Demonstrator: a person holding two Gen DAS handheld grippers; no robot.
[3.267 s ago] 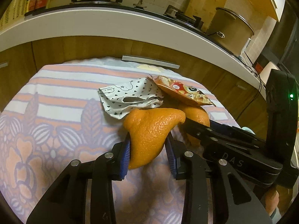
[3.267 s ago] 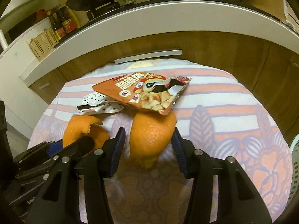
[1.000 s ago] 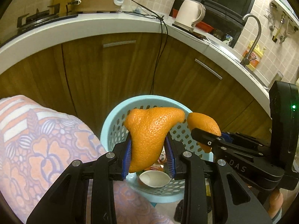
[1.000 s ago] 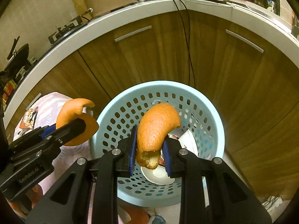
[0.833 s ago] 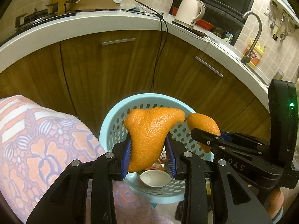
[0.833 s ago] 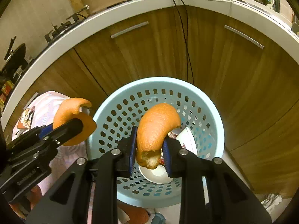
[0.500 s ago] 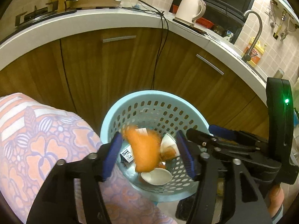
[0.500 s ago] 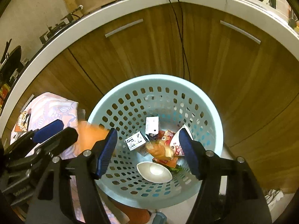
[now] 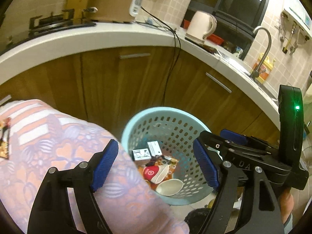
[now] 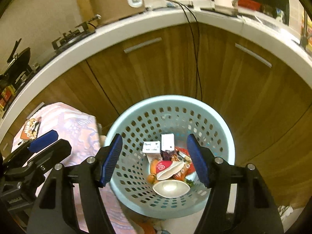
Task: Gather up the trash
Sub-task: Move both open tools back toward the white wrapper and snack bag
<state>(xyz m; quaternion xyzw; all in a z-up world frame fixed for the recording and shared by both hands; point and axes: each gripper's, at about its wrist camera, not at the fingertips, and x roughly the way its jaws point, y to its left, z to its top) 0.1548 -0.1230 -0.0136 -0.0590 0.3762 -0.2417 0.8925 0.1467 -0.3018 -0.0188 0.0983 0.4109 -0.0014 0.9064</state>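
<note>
1. Orange peels gone from both grippers; dropped into the blue basket (image 10: 224,132).
2. Left gripper (image 9: 156,165) wide apart, empty. Right gripper (image 10: 154,159) wide apart, empty.
3. Peels mostly hidden under cups (image 10: 171,188) and wrappers.
4. Snack wrapper (image 10: 31,130) on tablecloth (image 9: 48,136), partly cut off.

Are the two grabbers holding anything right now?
No. The left gripper and the right gripper both have their jaws wide open with nothing between them. They hang over the light blue trash basket.
</note>
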